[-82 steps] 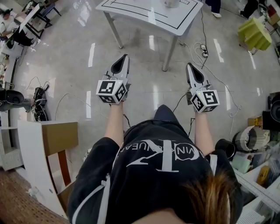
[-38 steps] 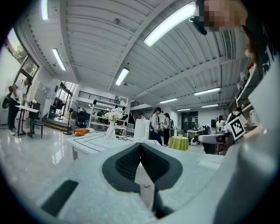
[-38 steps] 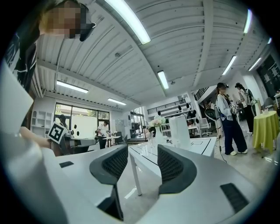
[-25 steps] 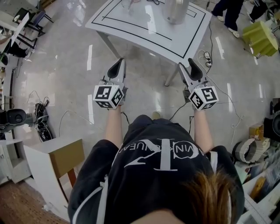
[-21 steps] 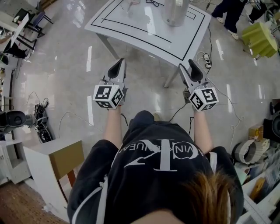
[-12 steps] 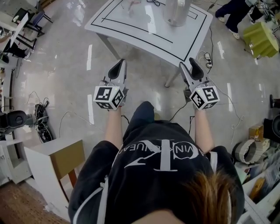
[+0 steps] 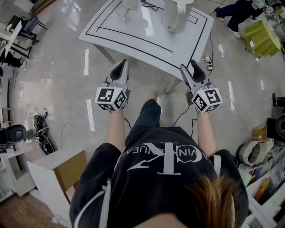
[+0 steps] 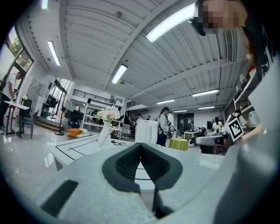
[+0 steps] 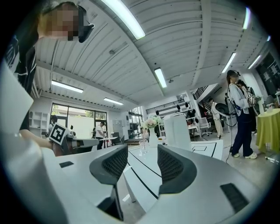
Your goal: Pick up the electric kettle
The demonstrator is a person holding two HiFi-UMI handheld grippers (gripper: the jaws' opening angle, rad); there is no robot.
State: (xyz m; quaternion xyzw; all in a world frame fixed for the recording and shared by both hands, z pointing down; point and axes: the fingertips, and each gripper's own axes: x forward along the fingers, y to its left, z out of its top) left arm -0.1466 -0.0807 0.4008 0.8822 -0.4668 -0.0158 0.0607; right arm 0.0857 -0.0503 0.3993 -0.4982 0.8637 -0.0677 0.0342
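The electric kettle (image 7: 177,15), a pale silvery-white jug, stands on the far side of the white table (image 7: 133,33) with black outline markings. It shows as a white block in the left gripper view (image 8: 146,131) and in the right gripper view (image 9: 177,127). Both grippers hover in the air short of the table's near edge, well away from the kettle. My left gripper (image 7: 121,67) (image 8: 140,146) has its dark pads pressed together, holding nothing. My right gripper (image 7: 195,69) (image 9: 142,153) stands open and empty.
A vase of flowers (image 8: 107,120) (image 9: 151,124), a drinking glass (image 9: 142,146) and a black cable (image 7: 151,6) share the tabletop. Cords (image 7: 207,58) trail on the floor by the right table leg. A yellow-green stool (image 7: 260,35) is at far right, a white cabinet (image 7: 44,173) at lower left.
The person has walked forward, so the table and kettle lie closer and lower in the head view. Both grippers keep the same pose, left shut and right open.
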